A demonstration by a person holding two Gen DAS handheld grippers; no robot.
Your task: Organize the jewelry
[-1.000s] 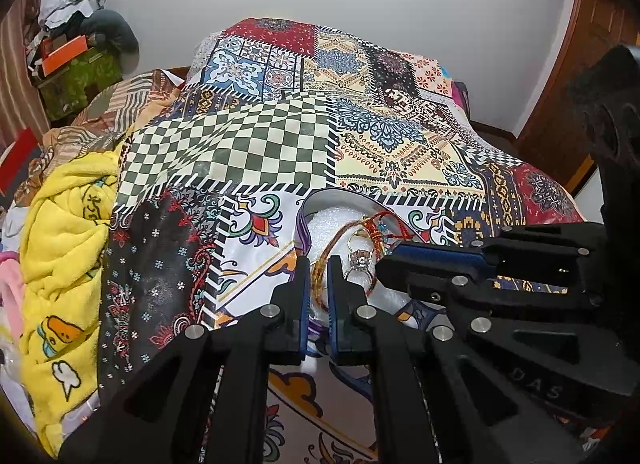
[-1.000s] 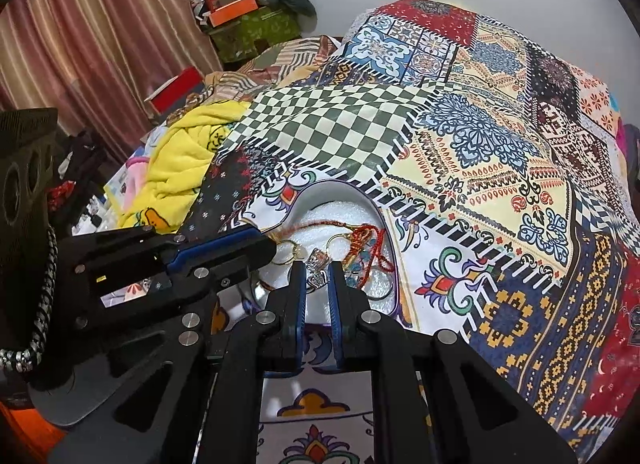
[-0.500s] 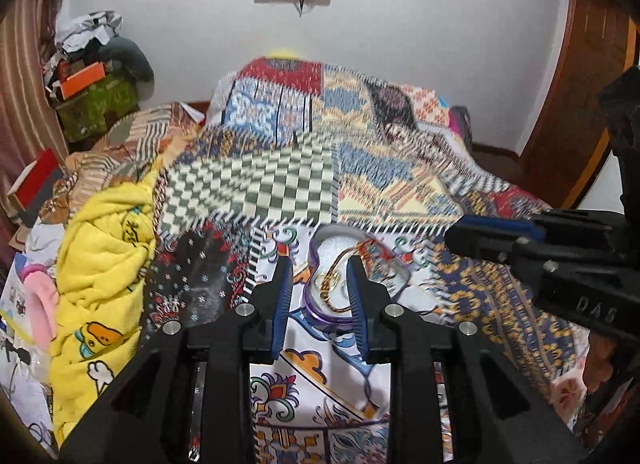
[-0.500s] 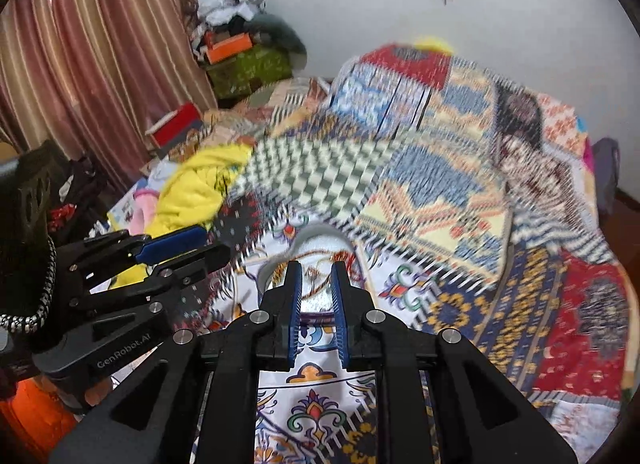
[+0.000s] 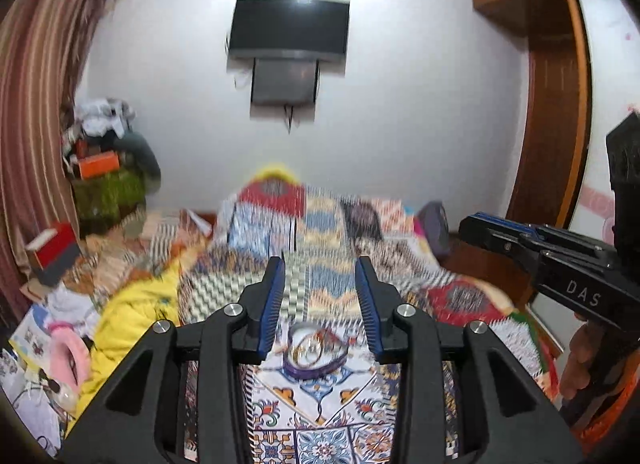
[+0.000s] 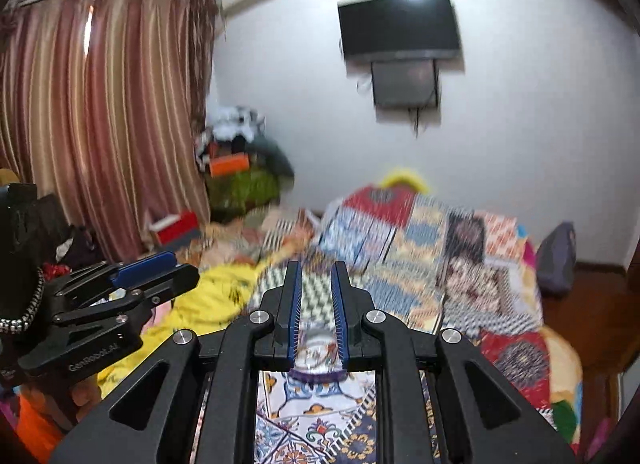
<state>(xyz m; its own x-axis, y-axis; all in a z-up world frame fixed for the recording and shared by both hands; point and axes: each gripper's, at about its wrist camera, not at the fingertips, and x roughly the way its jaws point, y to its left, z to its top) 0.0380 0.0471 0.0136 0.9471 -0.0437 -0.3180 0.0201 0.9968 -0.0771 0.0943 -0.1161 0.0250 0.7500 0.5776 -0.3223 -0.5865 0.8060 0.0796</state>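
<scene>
Low in the middle of the left wrist view, framed between your left gripper fingers, sits the heart-shaped purple box on the patterned bedspread, with bangles and a tangle of red and gold thread jewelry lying inside it. Your left gripper's jaws stand wide apart and hold nothing; your right gripper, whose body shows at the right edge of the left wrist view, has its jaws parted only narrowly and is likewise empty. In the right wrist view the box peeks out just beneath and between the blue pads, at the lower centre of the frame. Both tools look raised well clear of the box, and the pictures are smeared by motion, so judge this as a pause above the work, not a grasp. To do the next reach well, settle the tools before you descend, since the pieces are thin and tangled and a hurried pinch may drag the whole cluster. Choose one bangle or one strand, come down with the jaws straddling it alone, and steady the light box rim with the other tool if it threatens to slide on the soft cloth.
</scene>
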